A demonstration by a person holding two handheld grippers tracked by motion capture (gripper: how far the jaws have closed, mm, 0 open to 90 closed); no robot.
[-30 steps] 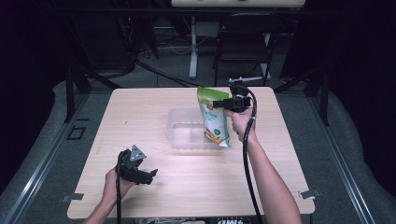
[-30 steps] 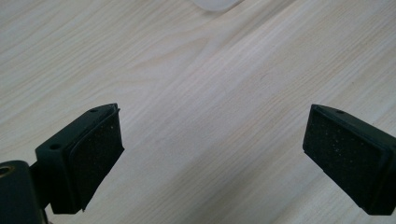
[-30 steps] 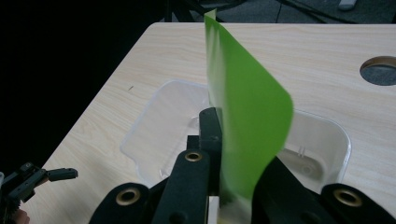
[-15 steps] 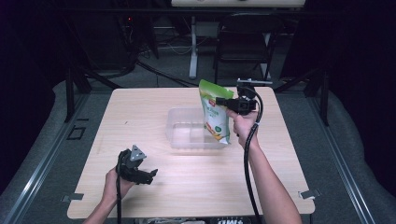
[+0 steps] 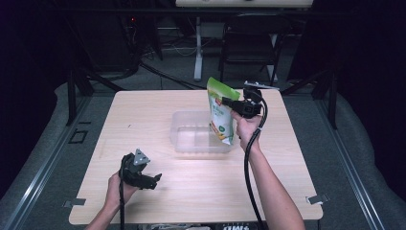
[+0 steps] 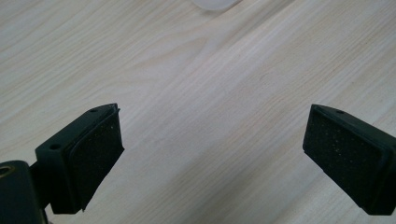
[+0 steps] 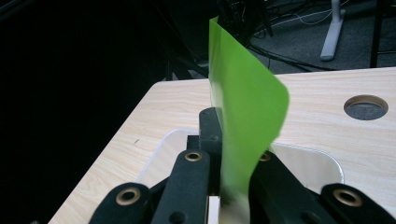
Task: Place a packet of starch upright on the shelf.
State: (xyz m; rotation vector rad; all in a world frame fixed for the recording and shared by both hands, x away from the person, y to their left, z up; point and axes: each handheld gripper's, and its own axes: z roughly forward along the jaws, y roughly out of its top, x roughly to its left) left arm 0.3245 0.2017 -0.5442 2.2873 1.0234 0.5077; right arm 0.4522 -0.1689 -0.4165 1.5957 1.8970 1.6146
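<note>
Pouch (image 5: 221, 112): a green bag with a printed front, held upright in the air above the right end of a clear plastic tub (image 5: 191, 139), its lower edge hanging over the tub.
Right gripper (image 5: 229, 102): raised above the table, jaws clamped on the pouch near its upper part; in the right gripper view the green sheet (image 7: 245, 116) rises from between the two black jaws.
Left gripper (image 5: 154, 179): held low over the near left part of the table, well apart from the tub; jaws spread wide with nothing between them, bare wood showing in the gap in the left gripper view.
Table (image 5: 143, 115): pale wood, with the tub near its middle.
Surroundings: a dark room with a chair (image 5: 249, 48) and cables beyond the far edge.
</note>
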